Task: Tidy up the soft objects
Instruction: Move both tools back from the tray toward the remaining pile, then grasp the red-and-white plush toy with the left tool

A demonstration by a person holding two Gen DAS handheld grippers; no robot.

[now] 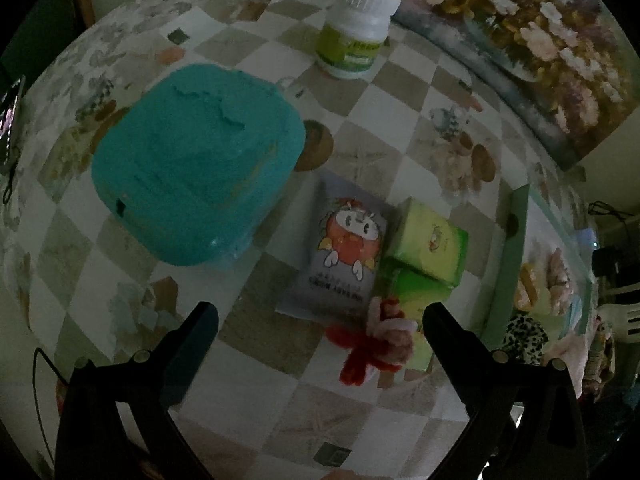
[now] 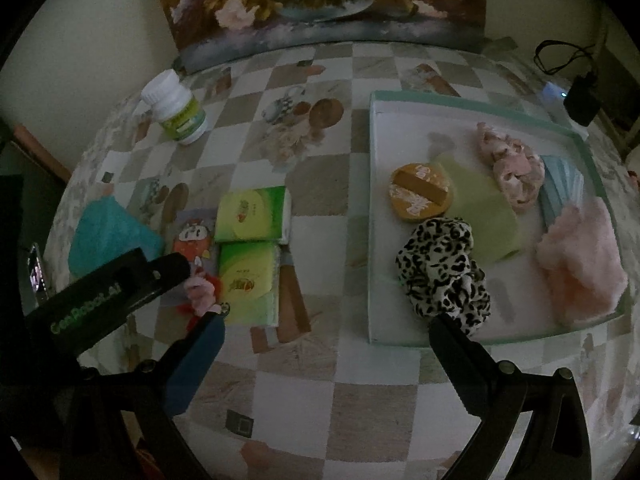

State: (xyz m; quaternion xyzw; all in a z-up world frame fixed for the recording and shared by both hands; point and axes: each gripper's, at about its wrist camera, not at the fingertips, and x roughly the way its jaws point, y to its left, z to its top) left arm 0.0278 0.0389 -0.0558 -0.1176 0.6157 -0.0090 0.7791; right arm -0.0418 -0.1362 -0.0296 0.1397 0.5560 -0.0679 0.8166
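Hovering left gripper (image 1: 320,320): fingers apart, holding nothing, just near of the red-and-pink fuzzy toy (image 1: 376,340)
Right gripper (image 2: 324,332): fingers apart, holding nothing
Toy: touching green tissue packs (image 1: 420,248)
Tray (image 2: 376,240): right, holds leopard scrunchie (image 2: 444,268)

Checkered tablecloth (image 2: 320,368) with teapot and flower prints covers the table. White pill bottle (image 1: 356,30) with green label stands upright near the far edge, just in front of a floral painting (image 2: 320,0) leaning on the wall. Teal lidded plastic box (image 1: 196,164) sits left of centre. Beside it a cartoon-print packet (image 1: 344,248) lies flat, touching two green tissue packs (image 2: 250,252) placed end to end. Small black device (image 2: 582,100) with a looped cord at the far right corner. A phone (image 1: 10,120), edge only, at the far left.
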